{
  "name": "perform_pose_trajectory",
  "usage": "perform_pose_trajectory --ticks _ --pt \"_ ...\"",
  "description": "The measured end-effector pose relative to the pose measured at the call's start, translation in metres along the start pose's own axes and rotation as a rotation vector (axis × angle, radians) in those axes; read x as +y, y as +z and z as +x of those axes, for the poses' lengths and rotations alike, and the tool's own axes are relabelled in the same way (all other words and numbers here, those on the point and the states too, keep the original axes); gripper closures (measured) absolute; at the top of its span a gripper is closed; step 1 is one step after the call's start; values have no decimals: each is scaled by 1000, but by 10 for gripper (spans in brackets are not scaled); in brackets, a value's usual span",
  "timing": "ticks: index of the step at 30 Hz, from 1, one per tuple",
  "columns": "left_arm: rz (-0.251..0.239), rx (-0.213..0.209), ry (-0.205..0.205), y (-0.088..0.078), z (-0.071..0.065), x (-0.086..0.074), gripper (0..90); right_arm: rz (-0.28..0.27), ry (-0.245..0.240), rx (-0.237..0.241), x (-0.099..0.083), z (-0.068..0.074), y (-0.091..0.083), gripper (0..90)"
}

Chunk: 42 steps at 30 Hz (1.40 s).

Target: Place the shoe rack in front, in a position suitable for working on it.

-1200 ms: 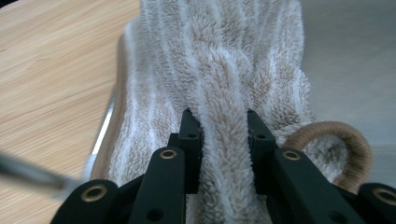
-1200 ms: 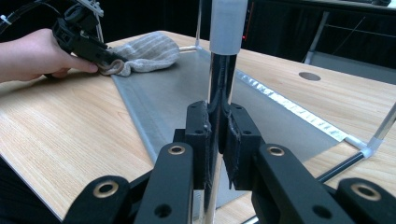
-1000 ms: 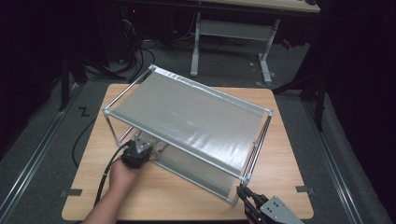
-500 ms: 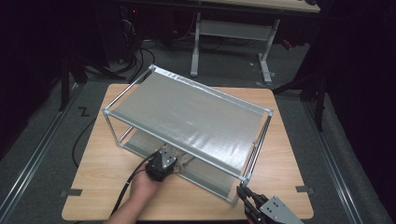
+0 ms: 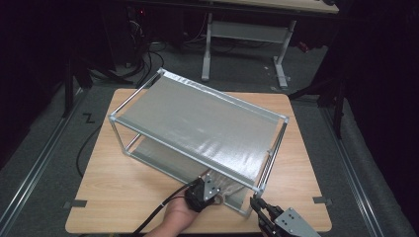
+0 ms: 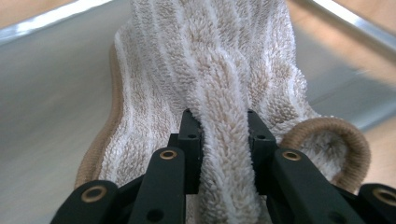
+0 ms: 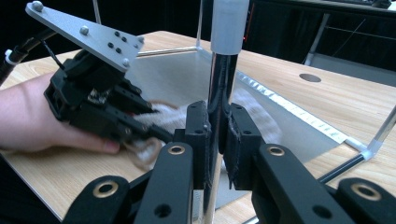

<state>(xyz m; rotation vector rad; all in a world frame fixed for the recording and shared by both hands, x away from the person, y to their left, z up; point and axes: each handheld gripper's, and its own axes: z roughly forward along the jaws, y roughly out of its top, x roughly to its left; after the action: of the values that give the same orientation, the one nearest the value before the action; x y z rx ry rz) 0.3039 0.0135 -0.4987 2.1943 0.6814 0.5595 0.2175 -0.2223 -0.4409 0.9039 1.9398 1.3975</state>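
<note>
At the bottom edge of the high view, right of centre, the right gripper (image 5: 258, 203) grips the near corner post (image 5: 260, 185) of the rack (image 5: 197, 121). In the right gripper view the jaws are pressed onto the post (image 7: 217, 121), one pad on each side.

Left of it, lower centre in the high view, the left gripper (image 5: 215, 190) points into the lower tier of the rack. In the left gripper view the jaws pinch a raised fold of the towel (image 6: 219, 93), a beige towel with pale stripes and a tan hem. The towel (image 5: 232, 187) lies on the lower shelf (image 5: 158, 158) at its near right end, just beside the gripped post.

Above, the upper shelf (image 5: 197, 118) spans the middle of the frame, angled from upper left to lower right. The rack stands on the table (image 5: 123, 197).
</note>
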Motion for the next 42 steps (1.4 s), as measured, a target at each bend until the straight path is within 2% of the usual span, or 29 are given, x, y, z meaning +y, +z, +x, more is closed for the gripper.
perform_pose_trajectory --ticks 1,2,3,5,6,9,11,12,13,14,19,23,24,28,29,30,31,32,37,39,40,41,42 --pt "0 0 0 0 0 0 733 0 0 0 0 0 0 808" --pt "2 -31 9 0 -10 5 733 0 0 3 0 0 0 808" --pt "2 -31 9 0 -10 5 732 0 0 3 0 0 0 808" --pt "-6 -43 50 0 -19 8 732 -2 -8 7 0 1 1 808" --pt "-10 -47 57 0 -24 9 733 -2 -10 9 0 1 1 807" --pt "-22 -74 64 -1 -33 12 730 0 -19 13 1 3 1 807" --pt "-28 -102 62 -3 -38 14 727 5 -22 9 1 4 1 805" --pt "-30 -124 80 -5 -43 15 719 3 -30 8 1 4 1 805" --pt "-30 -124 80 -5 -43 15 714 5 -33 4 1 4 1 804" --pt "-32 -117 105 -6 -47 15 711 5 -30 3 1 4 2 805" --pt "-35 -117 107 -7 -49 14 711 4 -28 5 1 4 2 805" --pt "-35 -102 117 -6 -46 14 718 4 -29 2 2 4 2 805" --pt "-32 -92 97 -5 -43 13 721 6 -28 0 2 3 2 805" --pt "-35 -90 74 -5 -36 11 723 6 -26 3 1 3 2 805" --pt "-35 -73 70 -5 -33 10 723 7 -27 3 1 3 2 805" --pt "-31 -65 65 -4 -30 9 724 7 -27 3 1 3 2 805" --pt "-29 -48 41 -3 -22 5 725 6 -28 5 1 3 2 804" --pt "-29 -48 41 -3 -22 5 726 6 -28 5 1 3 2 804" --pt "-21 -13 -7 -3 -4 -3 728 6 -33 1 1 3 2 804" --pt "-10 2 -13 -5 3 -5 728 6 -34 5 1 3 2 804" --pt "-6 23 -19 -6 9 -8 728 5 -35 2 1 3 2 803" --pt "-6 23 -19 -6 9 -8 728 5 -35 2 1 3 2 803" --pt "-2 38 -19 -7 17 -12 728 5 -36 2 1 3 2 804"
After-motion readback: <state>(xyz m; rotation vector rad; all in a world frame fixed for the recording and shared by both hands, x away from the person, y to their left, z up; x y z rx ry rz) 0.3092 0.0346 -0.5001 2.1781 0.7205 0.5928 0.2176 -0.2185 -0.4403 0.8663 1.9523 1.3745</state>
